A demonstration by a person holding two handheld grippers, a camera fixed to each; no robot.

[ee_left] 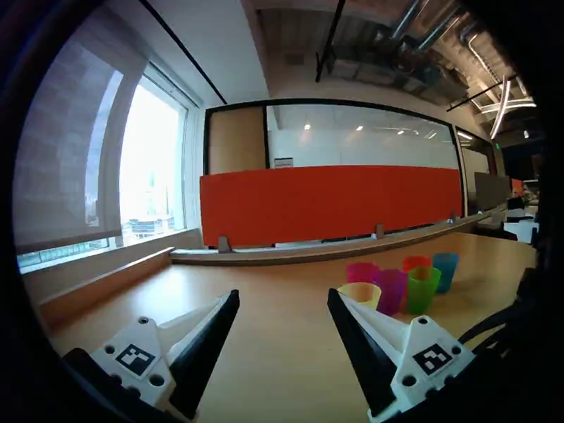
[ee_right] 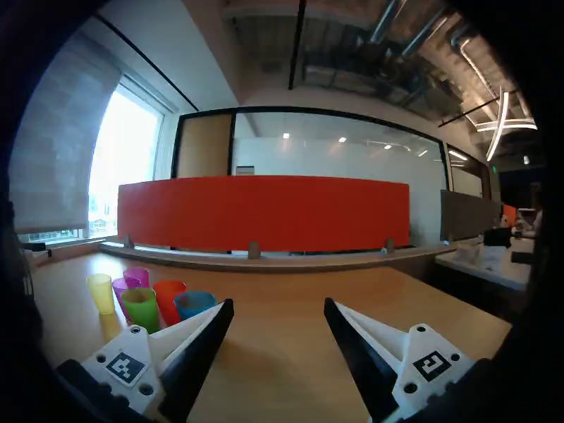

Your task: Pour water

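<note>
Six small cups (ee_left: 395,285) stand close together on the wooden surface (ee_left: 268,275). In the left gripper view they are off to the right. The yellow cup (ee_left: 359,292) is in front, with the purple cup (ee_left: 391,296) and the green cup (ee_left: 421,289) beside it. The pink cup (ee_left: 362,271), the orange cup (ee_left: 416,263) and the blue cup (ee_left: 445,271) are behind. In the right gripper view the same bunch sits low on the left, and there the blue cup (ee_right: 194,304) is the one nearest the camera. I cannot tell if any cup has water in it. The left gripper (ee_left: 283,295) hangs over bare wood with its jaws wide apart and nothing between them. The right gripper (ee_right: 278,303) has its jaws wide apart too, and they hold nothing. The cups are apart from both. Behind the surface runs a long orange panel (ee_left: 331,201). A big bright window (ee_left: 148,169) is on the left.
</note>
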